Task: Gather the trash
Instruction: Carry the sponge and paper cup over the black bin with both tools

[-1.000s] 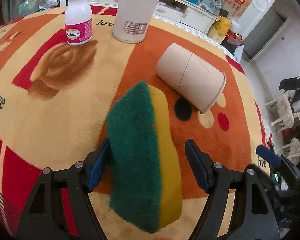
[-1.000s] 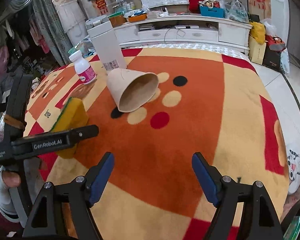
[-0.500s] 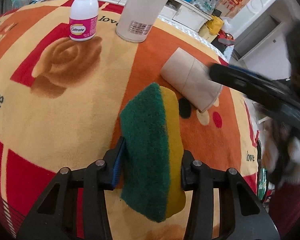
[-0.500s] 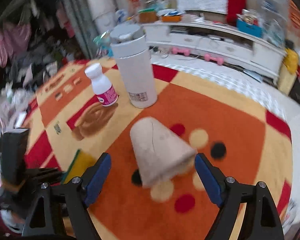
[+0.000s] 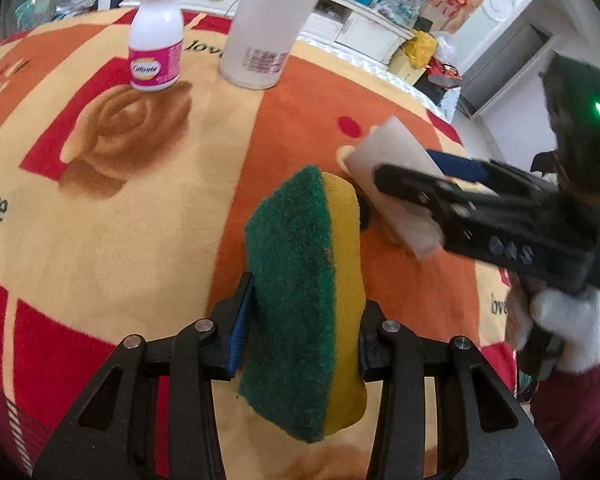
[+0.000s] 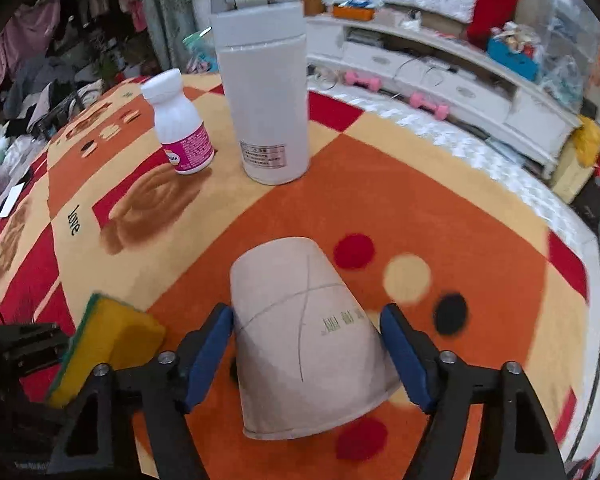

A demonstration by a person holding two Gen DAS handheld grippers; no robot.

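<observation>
Green-and-yellow sponge [image 5: 312, 296] is now sitting clamped in the left gripper [image 5: 300, 332], jaws just closed on it; the right gripper [image 6: 306, 354] is closing around the tipped cup [image 6: 304, 336], pads not yet pressing, so both pickups are nearing completion

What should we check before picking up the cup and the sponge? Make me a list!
1. Left gripper squeezing the sponge: ok, both pads press it; the jaws have just been closing.
2. Paper cup between the right gripper pads: ok, it lies on its side there.
3. Right pads gripping the cup: not ok, small gaps show; the jaws have just been closing.
4. Pill bottle and white flask out of the way: ok, standing farther back.
5. Trash bin to drop things in: cannot tell, none in view.
</observation>
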